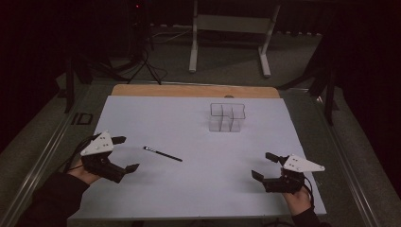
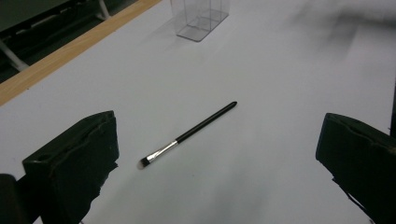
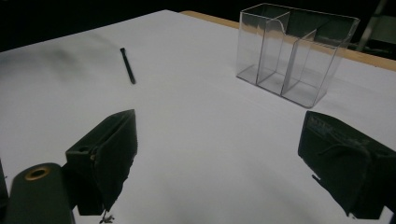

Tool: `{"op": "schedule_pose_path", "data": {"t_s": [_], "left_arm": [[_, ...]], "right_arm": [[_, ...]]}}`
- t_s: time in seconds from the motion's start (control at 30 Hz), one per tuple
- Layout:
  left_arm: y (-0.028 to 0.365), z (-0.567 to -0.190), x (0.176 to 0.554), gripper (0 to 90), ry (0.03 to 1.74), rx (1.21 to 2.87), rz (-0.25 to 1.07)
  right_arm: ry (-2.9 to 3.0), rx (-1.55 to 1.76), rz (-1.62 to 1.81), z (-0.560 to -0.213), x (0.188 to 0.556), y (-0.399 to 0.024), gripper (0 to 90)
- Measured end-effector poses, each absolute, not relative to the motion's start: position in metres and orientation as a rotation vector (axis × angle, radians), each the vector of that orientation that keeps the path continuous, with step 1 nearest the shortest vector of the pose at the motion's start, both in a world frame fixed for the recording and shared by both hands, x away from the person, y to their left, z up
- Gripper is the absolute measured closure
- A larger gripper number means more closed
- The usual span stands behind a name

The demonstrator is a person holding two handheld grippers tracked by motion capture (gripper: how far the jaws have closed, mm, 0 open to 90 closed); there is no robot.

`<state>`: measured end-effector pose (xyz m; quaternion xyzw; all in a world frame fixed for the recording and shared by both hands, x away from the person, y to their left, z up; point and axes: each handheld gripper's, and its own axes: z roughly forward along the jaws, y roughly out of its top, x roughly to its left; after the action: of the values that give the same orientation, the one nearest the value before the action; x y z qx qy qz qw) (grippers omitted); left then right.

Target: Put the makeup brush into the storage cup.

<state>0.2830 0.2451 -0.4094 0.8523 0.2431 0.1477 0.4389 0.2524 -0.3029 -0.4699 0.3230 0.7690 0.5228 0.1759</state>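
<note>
Left tongs (image 1: 126, 153): low over desk (image 1: 189, 142) at near left, jaws spread wide, empty. Right tongs (image 1: 265, 165): near right, likewise spread, empty. Makeup brush (image 1: 162, 154): flat on desk between the two, nearer left tongs; silver ferrule and bristle tip legible in left gripper view. Clear divided organiser (image 1: 227, 117): upright toward far edge; partitions plain in right gripper view.

worktop (image 1: 156, 118) white sheet, wood edge showing at the far side | brush (image 1: 162, 154) lying flat left of center | clear organizer (image 1: 227, 117) upright toward the back | white frame legs (image 1: 231, 28) and tripod (image 1: 142, 56) on the floor behind
</note>
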Motion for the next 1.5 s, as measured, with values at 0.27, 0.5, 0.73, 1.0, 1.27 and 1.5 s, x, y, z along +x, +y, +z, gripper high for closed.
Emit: {"op": "schedule_pose_path", "data": {"t_s": [0.27,0.5,0.73,1.0,1.27,1.5], "left_arm": [[0.241,-0.403,0.298,0.4,0.631,2.153,0.329],[0.241,-0.402,0.31,0.4,0.586,2.213,0.285],[0.235,-0.4,0.323,0.4,0.542,2.262,0.229],[0.228,-0.407,0.336,0.4,0.497,2.317,0.229],[0.218,-0.422,0.352,0.4,0.474,2.437,0.229],[0.209,-0.428,0.361,0.4,0.428,2.497,0.207]], "right_arm": [[2.178,0.914,1.478,-0.47,0.253,-0.303,11.9],[2.183,0.891,1.488,-0.469,0.253,-0.302,12.9],[2.183,0.89,1.489,-0.469,0.253,-0.302,12.8],[2.183,0.889,1.488,-0.469,0.253,-0.302,12.4],[2.19,0.887,1.483,-0.47,0.253,-0.301,12.3],[2.191,0.888,1.486,-0.47,0.254,-0.301,12.2]]}}
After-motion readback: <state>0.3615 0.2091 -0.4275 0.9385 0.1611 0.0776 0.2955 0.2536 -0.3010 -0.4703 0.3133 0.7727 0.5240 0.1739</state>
